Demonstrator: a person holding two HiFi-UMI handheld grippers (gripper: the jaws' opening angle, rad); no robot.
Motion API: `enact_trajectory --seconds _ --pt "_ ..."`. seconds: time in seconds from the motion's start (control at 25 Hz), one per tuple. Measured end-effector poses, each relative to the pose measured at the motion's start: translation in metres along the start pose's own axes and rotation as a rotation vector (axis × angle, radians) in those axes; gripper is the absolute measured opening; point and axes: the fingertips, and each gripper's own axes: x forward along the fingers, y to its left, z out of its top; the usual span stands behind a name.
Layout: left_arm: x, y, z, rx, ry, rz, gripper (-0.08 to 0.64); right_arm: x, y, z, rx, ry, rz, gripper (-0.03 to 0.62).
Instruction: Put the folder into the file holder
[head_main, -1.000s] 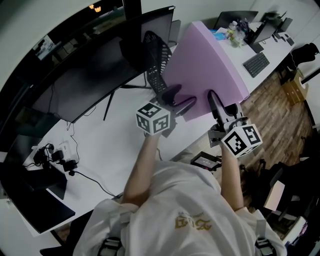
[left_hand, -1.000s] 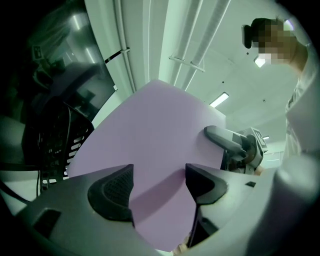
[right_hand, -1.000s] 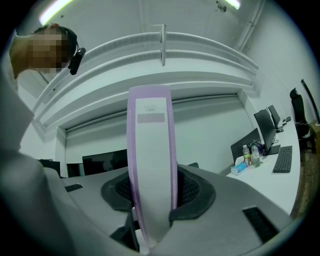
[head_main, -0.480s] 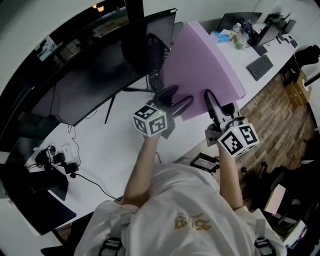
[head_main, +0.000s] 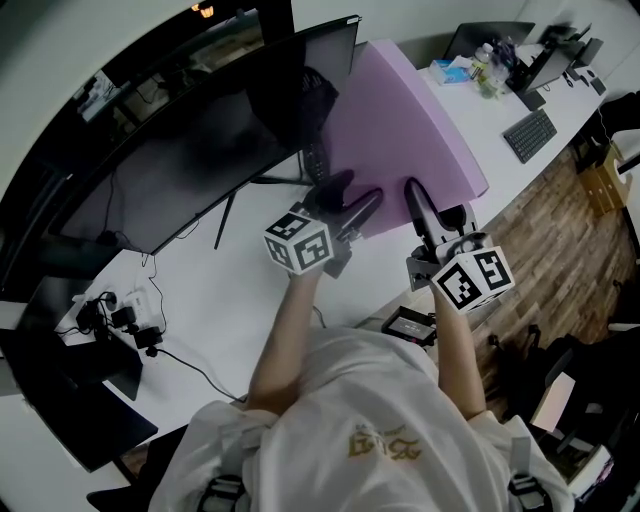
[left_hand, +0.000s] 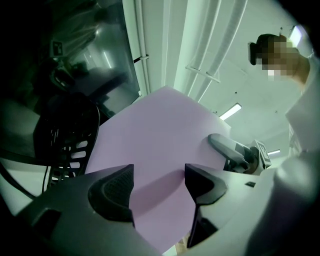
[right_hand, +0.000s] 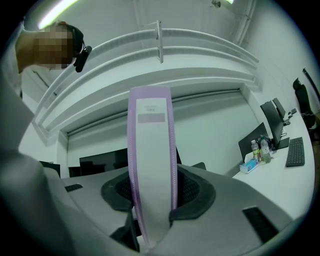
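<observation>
Both grippers hold a large purple folder (head_main: 400, 120) up over the white desk (head_main: 220, 290). My right gripper (head_main: 412, 195) is shut on its near edge. In the right gripper view the folder (right_hand: 150, 150) stands edge-on between the pads of the right gripper (right_hand: 150, 192). My left gripper (head_main: 345, 195) is open, its two fingers spread against the folder's broad face (left_hand: 155, 135); in its own view the left gripper (left_hand: 159, 182) has the face running down between the jaws. The black mesh file holder (left_hand: 65, 145) stands just left of the folder, mostly hidden behind the folder in the head view (head_main: 312, 165).
A wide curved monitor (head_main: 180, 150) stands behind the holder. Cables and a power strip (head_main: 120, 310) lie at the desk's left. A keyboard (head_main: 533, 135), bottles and a tissue box (head_main: 480, 70) sit on the far right desk. Wooden floor (head_main: 560, 230) lies to the right.
Both grippers have carried the folder a little to the left, toward the monitor and the mesh holder. The grip on the folder looks the same.
</observation>
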Motion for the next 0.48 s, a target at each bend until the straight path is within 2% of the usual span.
enact_trajectory --seconds 0.48 --pt "0.004 0.017 0.004 -0.042 -0.038 0.031 0.319 0.013 -0.008 -0.007 0.015 -0.016 0.002 0.172"
